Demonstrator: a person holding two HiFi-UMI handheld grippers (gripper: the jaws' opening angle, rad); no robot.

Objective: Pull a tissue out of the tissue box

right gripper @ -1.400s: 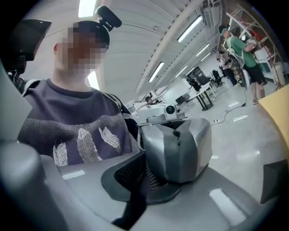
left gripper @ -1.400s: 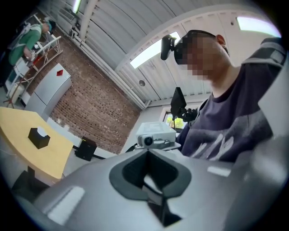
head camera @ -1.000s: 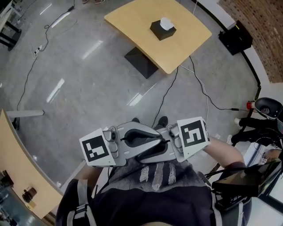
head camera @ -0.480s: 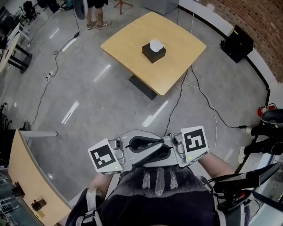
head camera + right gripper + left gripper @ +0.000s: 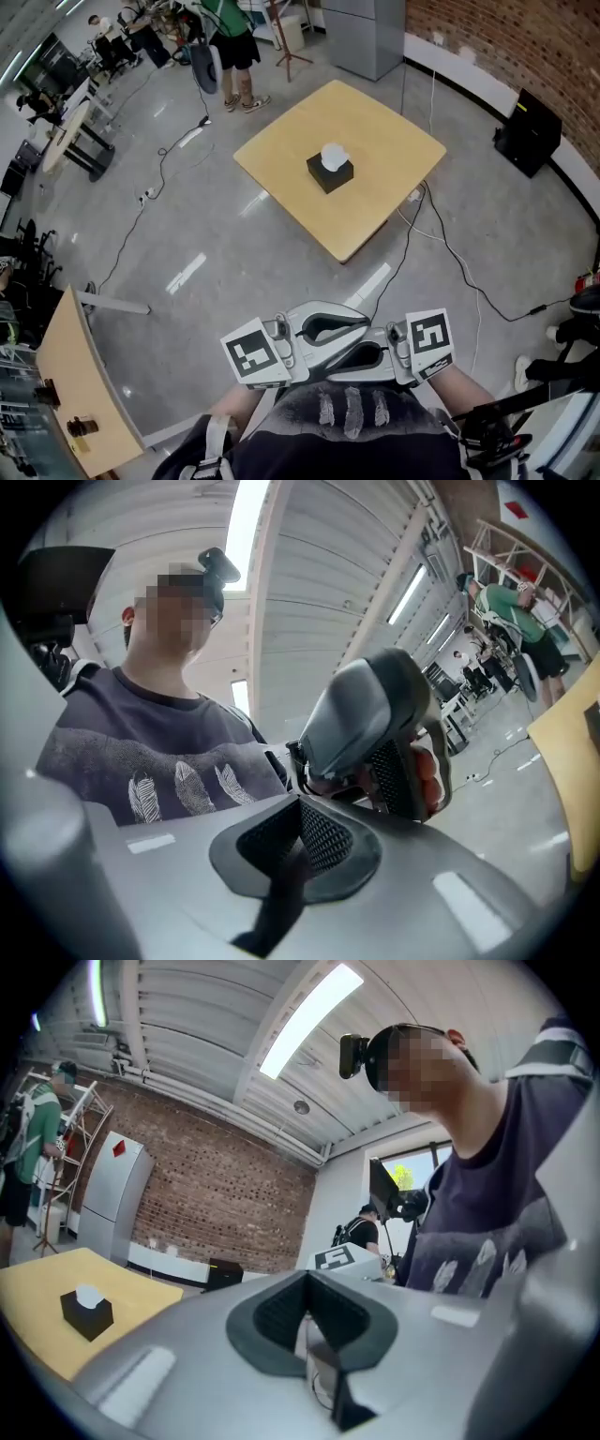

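While both claws sit drawn in close against the person's chest, each lies roughly level and turned inward, tips overlapping the other's. Left claw [image 5: 307,1321]: jaws together, nothing between them. Right claw [image 5: 302,841]: jaws together, empty, tilted slightly upward, facing the left hand [image 5: 428,772], whose fingers wrap a handle. Tissue box [image 5: 330,172] stands upright near the middle of the table [image 5: 394,150], well apart from both claws, with a white tissue [image 5: 333,154] poking out of its top.
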